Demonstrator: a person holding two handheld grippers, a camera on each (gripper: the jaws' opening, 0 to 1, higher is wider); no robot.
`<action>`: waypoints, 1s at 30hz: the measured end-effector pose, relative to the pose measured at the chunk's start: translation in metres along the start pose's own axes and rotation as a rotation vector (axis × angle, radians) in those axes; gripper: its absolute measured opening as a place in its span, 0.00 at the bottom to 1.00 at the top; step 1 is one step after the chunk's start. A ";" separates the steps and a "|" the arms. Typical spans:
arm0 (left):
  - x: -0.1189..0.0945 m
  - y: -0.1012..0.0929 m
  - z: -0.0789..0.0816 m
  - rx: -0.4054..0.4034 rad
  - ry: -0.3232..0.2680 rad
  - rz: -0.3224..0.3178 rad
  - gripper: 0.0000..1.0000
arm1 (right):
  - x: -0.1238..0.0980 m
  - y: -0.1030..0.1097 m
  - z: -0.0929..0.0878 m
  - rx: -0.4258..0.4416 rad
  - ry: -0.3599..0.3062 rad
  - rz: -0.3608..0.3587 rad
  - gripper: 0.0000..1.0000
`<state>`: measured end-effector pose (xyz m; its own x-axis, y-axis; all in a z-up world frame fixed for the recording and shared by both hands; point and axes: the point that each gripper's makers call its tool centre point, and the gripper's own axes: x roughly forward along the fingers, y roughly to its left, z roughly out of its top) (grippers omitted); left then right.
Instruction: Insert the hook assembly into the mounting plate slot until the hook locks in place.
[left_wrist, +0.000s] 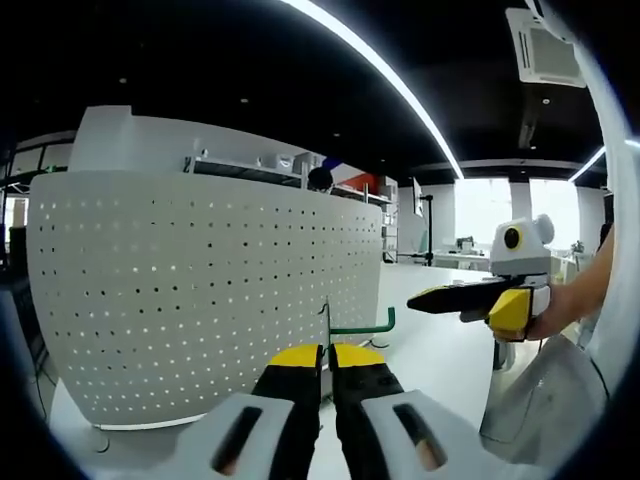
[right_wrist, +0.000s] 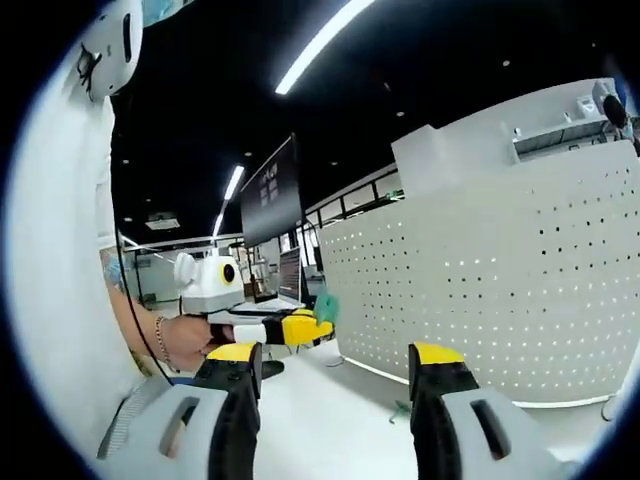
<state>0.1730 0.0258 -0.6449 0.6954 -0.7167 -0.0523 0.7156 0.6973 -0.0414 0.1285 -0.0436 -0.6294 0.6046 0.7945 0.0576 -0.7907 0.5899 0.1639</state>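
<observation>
The white perforated mounting plate (left_wrist: 200, 290) stands upright on the white table, just ahead and left of my left gripper (left_wrist: 326, 352). That gripper is shut on the hook assembly (left_wrist: 362, 325), a thin metal stem with a green hook that points right, a short way off the plate's lower right edge. My right gripper (left_wrist: 450, 297) comes in from the right, held in a hand, apart from the hook. In the right gripper view my right gripper (right_wrist: 335, 362) is wide open with nothing between its jaws. The left gripper (right_wrist: 312, 326) carries the green hook (right_wrist: 326, 305) beside the plate (right_wrist: 480, 290).
The white table (left_wrist: 440, 350) stretches away to the right of the plate. A small green piece (right_wrist: 400, 409) lies on the table near the plate's foot. A dark screen (right_wrist: 272, 195) stands behind the left gripper. A person's hand (right_wrist: 185, 340) and white sleeve sit close at the left.
</observation>
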 end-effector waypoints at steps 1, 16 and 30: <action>0.000 -0.001 0.000 0.000 0.001 -0.001 0.03 | 0.001 0.000 0.000 0.003 -0.002 0.001 0.56; 0.010 -0.011 -0.003 -0.010 0.007 0.002 0.03 | 0.026 0.004 0.000 0.019 -0.012 0.022 0.53; 0.014 -0.016 -0.005 -0.020 0.009 0.008 0.03 | 0.044 0.004 -0.001 0.033 -0.012 0.025 0.50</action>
<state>0.1709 0.0051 -0.6495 0.7003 -0.7111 -0.0621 0.7085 0.7031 -0.0614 0.1520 -0.0058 -0.6269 0.5860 0.8069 0.0743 -0.8021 0.5646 0.1945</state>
